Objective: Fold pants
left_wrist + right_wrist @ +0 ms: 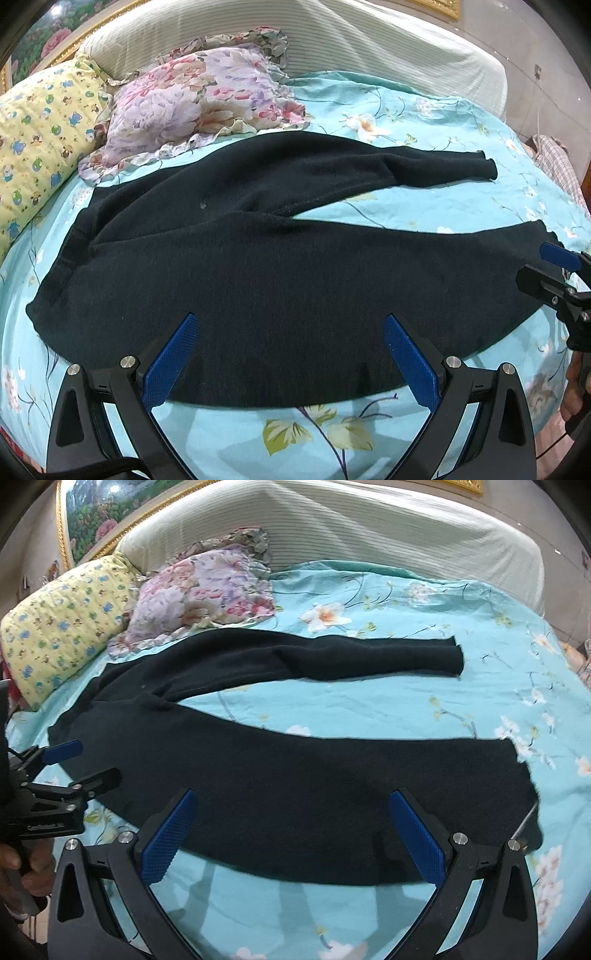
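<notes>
Dark knit pants point(258, 280) lie spread on the bed point(424, 206), legs apart. We hold left gripper point(290, 358) and right gripper point(293, 834) above the near leg, jaws released; pinching one layer risks a skewed fold.

**Bed and what is laid on it**

A bed point(406, 192) covered by a turquoise floral sheet point(369, 709) is seen. Black pants point(277, 288) are spread flat on the sheet, waistband at left, legs splayed apart toward the right, with sheet exposed between them. A floral ruffled pillow point(192, 110) is placed at the head, its edge touching the pants. A yellow cartoon-print pillow point(44, 140) is set just beside it at left.
</notes>
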Tool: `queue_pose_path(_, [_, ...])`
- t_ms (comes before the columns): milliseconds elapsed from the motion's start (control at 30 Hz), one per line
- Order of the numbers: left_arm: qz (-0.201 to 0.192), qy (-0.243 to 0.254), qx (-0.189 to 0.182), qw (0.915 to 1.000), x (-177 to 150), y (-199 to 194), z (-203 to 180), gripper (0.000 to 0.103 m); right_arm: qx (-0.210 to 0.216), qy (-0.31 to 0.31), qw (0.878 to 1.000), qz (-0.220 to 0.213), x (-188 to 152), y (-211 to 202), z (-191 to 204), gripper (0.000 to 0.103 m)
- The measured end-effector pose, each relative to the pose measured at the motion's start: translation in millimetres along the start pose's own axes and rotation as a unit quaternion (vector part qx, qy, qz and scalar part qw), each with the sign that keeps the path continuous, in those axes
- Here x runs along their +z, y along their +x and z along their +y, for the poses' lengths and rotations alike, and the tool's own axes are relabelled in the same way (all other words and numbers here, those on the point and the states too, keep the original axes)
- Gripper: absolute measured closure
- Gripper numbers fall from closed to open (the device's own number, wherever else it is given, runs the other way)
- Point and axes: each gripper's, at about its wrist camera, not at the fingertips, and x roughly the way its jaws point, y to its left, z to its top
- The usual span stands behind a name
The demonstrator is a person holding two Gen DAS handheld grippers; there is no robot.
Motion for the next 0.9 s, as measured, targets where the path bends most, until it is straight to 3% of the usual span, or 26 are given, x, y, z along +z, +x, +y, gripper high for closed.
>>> queue_pose_path(500, [-0.02,0.071,-0.018,0.9971,77.1,19.7,-1.9,0.003,-0.017,0.012,0.999,0.029,60.5,18.9,-47.8,0.0])
queue_pose_path(700, [-0.008,0.102,-0.039,0.994,120.5,47.4,-4.2,0.003,-0.017,0.022,0.999,0.036,93.2,37.7,-86.3,0.0])
queue_pose_path(900, [0.002,0.153,-0.072,0.9856,163.7,86.5,-12.9,0.003,0.001,0.069,0.997,0.045,123.8,61.3,-132.5,0.0])
